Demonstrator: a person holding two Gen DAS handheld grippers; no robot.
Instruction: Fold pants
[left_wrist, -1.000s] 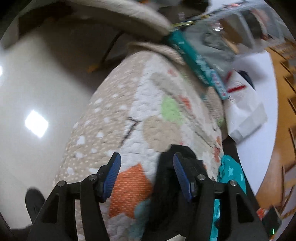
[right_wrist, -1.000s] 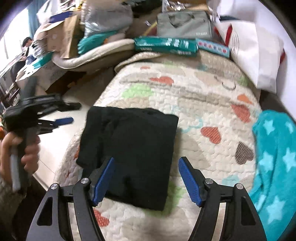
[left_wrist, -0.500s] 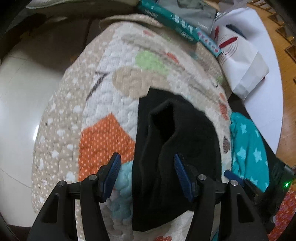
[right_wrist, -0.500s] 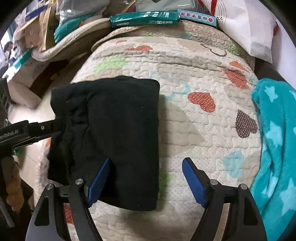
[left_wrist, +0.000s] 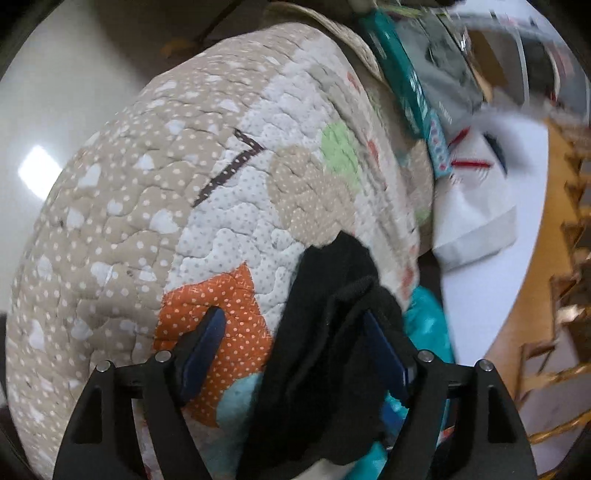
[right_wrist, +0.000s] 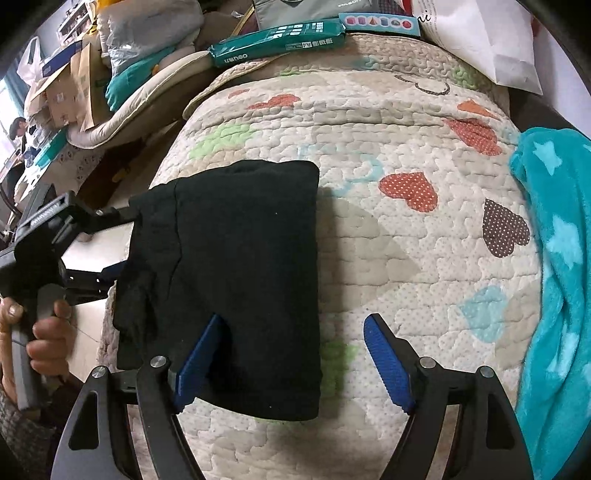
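Mostly heart-print quilt (right_wrist: 424, 122), folded black pants (right_wrist: 240, 277) on it — left tongs (left_wrist: 291, 350) opening around them, right tongs (right_wrist: 291, 354) apart.

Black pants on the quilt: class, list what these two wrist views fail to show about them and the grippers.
- Right wrist view: the left gripper fingertips vanish behind the black pants; contact unclear.
- Left wrist view: the pants are cut off by the bottom edge, and cloth covers the far pad.
- Right wrist view: the pants hide their inner layers and the quilt beneath.
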